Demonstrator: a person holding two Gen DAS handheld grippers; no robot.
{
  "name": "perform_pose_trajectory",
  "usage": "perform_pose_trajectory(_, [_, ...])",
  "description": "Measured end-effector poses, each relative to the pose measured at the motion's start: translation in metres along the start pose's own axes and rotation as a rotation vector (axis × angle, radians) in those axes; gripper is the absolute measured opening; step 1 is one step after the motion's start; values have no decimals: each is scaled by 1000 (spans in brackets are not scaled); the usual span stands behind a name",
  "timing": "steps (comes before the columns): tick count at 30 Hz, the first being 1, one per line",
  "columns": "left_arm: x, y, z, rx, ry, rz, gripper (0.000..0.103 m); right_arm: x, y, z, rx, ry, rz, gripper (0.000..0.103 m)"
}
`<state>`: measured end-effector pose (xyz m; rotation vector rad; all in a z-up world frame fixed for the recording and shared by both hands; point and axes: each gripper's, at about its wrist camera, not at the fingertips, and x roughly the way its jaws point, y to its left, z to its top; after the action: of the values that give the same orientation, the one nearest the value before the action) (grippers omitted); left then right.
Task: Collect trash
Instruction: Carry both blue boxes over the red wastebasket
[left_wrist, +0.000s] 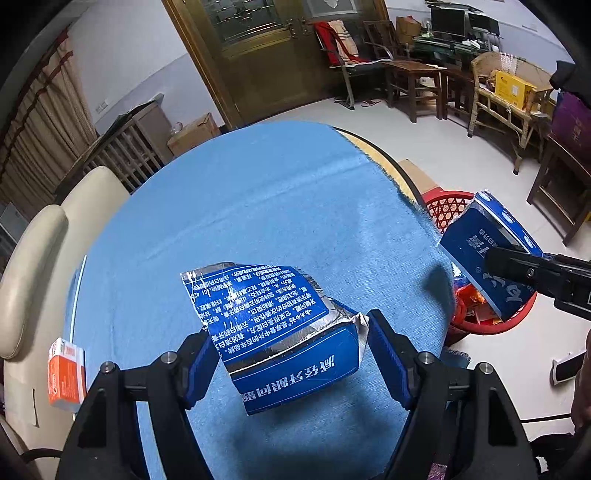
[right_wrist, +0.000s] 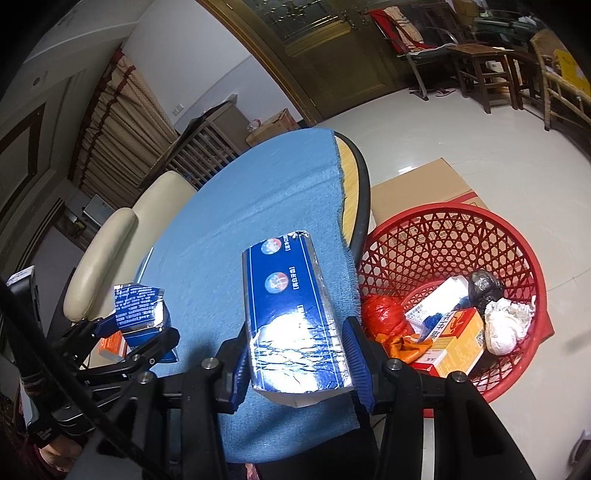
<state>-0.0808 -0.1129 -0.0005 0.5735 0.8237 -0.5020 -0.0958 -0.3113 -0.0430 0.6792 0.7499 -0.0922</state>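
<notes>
Round table under fuzzy blue cloth (left_wrist: 258, 206), red plastic lattice basket (right_wrist: 443, 236) on the floor just off its right edge, already holding a yellow-and-red carton, crumpled white paper, a dark wad and a red bag. Right gripper (right_wrist: 295, 354) pinching a long blue-and-silver foil carton piece (right_wrist: 284, 302) across its width, blue pads pressed to both long sides; long axis running forward, away from the camera, far end over the table's right margin. Basket lying forward and to the right of that claw, near; judged the nearer hand for the drop, a short swing rightward past the cloth fringe before letting go. From the left wrist view, same piece (left_wrist: 487, 258) seen tilted over the basket rim. Left gripper (left_wrist: 291, 354) closed on a torn blue carton fragment with white print and silver lining (left_wrist: 266, 317), held low over the cloth; whether it touches the cloth cannot be told. Well apart from the basket, whole table width between. Small orange-and-white box (left_wrist: 66, 373) at the table's left edge, untouched, nearest the left hand.
</notes>
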Motion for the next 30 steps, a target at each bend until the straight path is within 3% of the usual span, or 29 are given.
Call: perform_pose_trajectory(30, [-12,7,0,66,-25,-48,77,-16,-16,3,42,-34,-46,49])
